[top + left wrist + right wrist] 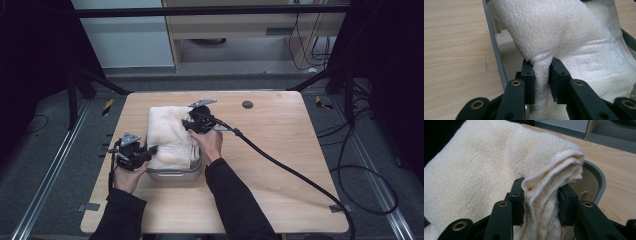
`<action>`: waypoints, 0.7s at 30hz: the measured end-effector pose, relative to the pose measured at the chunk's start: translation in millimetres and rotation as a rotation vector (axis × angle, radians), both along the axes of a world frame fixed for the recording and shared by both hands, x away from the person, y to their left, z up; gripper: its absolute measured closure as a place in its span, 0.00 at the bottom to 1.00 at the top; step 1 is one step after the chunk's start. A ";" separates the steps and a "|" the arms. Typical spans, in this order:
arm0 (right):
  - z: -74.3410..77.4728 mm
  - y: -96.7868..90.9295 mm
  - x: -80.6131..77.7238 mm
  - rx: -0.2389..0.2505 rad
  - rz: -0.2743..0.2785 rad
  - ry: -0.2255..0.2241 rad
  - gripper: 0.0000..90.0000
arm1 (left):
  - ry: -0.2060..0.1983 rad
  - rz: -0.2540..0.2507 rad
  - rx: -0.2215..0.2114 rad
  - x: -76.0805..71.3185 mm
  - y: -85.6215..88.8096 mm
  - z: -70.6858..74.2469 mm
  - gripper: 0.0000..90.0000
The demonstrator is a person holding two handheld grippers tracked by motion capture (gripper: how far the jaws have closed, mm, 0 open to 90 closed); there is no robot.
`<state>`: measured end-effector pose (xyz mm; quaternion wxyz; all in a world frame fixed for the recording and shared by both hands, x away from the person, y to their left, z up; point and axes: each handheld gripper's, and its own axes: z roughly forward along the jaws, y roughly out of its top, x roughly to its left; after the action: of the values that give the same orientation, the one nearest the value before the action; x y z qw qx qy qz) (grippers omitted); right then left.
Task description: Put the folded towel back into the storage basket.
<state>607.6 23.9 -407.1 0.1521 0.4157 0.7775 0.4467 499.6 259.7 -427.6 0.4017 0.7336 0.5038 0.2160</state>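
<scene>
A white towel [169, 134] lies bunched over a grey metal tub [176, 173] near the left middle of the wooden table [280, 150], covering most of the tub opening. The left gripper [150, 150] grasps a rolled edge of the towel at the tub's near left corner; in the left gripper view the jaws pinch a narrow fold of the cloth [541, 75] beside the tub rim [496, 52]. The right gripper [192, 122] clamps a thicker gathered fold at the far right side; in the right gripper view the bunched cloth [541, 195] sits between the jaws above the tub's rounded corner [596, 177]. The step in hand appears to be settling the towel into the tub. Lower both hands evenly, keep the folds inside the rim, and release only once the cloth rests on the bottom. Avoid dragging the cloth against the rim, which could shift the tub.
</scene>
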 end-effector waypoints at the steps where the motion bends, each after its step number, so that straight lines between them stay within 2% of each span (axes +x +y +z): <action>1: -1.4 0.3 0.1 -0.006 0.003 -0.005 0.70 | 0.005 0.000 0.006 0.6 -0.2 -0.8 0.82; 9: -12.5 -0.1 0.7 -0.050 0.007 0.002 0.68 | 0.022 0.009 0.030 3.1 -1.9 -4.8 0.75; 15: -17.0 1.1 0.0 -0.087 0.018 -0.010 0.66 | 0.027 0.016 0.046 3.5 -1.5 -4.3 0.70; 18: -19.1 1.5 -0.3 -0.113 0.026 -0.009 0.65 | 0.000 0.026 0.031 1.4 -0.5 -1.0 0.68; 21: -20.9 1.7 -0.5 -0.132 0.046 -0.026 0.60 | -0.033 0.037 0.018 -2.0 0.4 6.3 0.67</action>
<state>607.1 25.6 -428.0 0.1792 0.3810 0.8126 0.4031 497.6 260.0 -421.3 0.3995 0.7240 0.5085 0.2399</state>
